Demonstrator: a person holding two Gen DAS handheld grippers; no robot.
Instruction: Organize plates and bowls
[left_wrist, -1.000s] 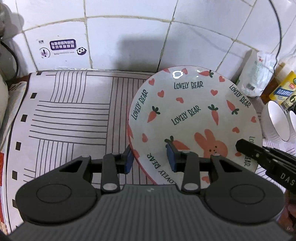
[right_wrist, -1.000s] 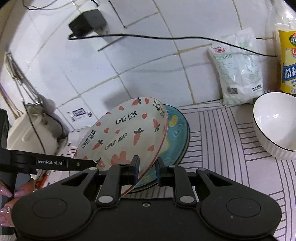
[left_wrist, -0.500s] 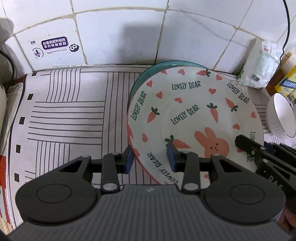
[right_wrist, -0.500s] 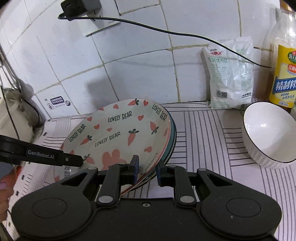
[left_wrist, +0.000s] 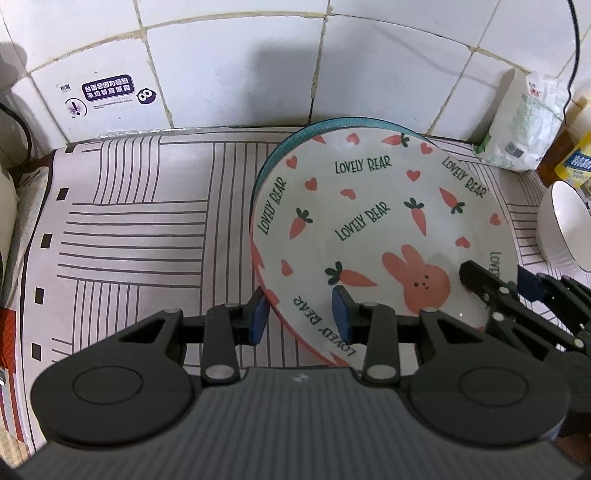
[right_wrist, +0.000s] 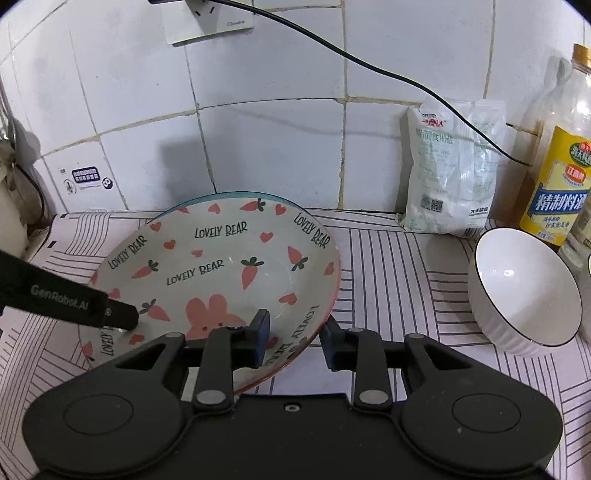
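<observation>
Two tools work on one plate (left_wrist: 373, 221), a white dish printed with carrots, hearts, a pink rabbit and "LOVELY BEAR". It lies on a teal plate (left_wrist: 291, 147), of which only a thin rim shows at the upper left of the top dish. Both sit on the striped mat covering the worktop (left_wrist: 129, 229), near the tiled wall (left_wrist: 240, 66).

In the left wrist view, the left tool (left_wrist: 298, 314) straddles the lower left rim of the plate: one blue pad is outside the rim, the other over the inside. The pads stand apart around the rim, and whether they press on it cannot be told from here.

In the right wrist view, the right tool (right_wrist: 295, 341) straddles the lower right rim of the plate (right_wrist: 207, 269). Its jaws have just been opening, and the rim is between them with a clear gap to the right pad, so it grips nothing. The left tool enters this view from the left edge, its black finger over the plate's lower left.

A white bowl (right_wrist: 524, 291) sits on the mat at the right of the frame, well apart from the plates. Behind it a white bag (right_wrist: 450, 173) leans on the wall, with a yellow-labelled bottle (right_wrist: 561, 166) at the far right. A black cable (right_wrist: 369, 66) runs from a wall socket (right_wrist: 210, 22) across the tiles.
</observation>
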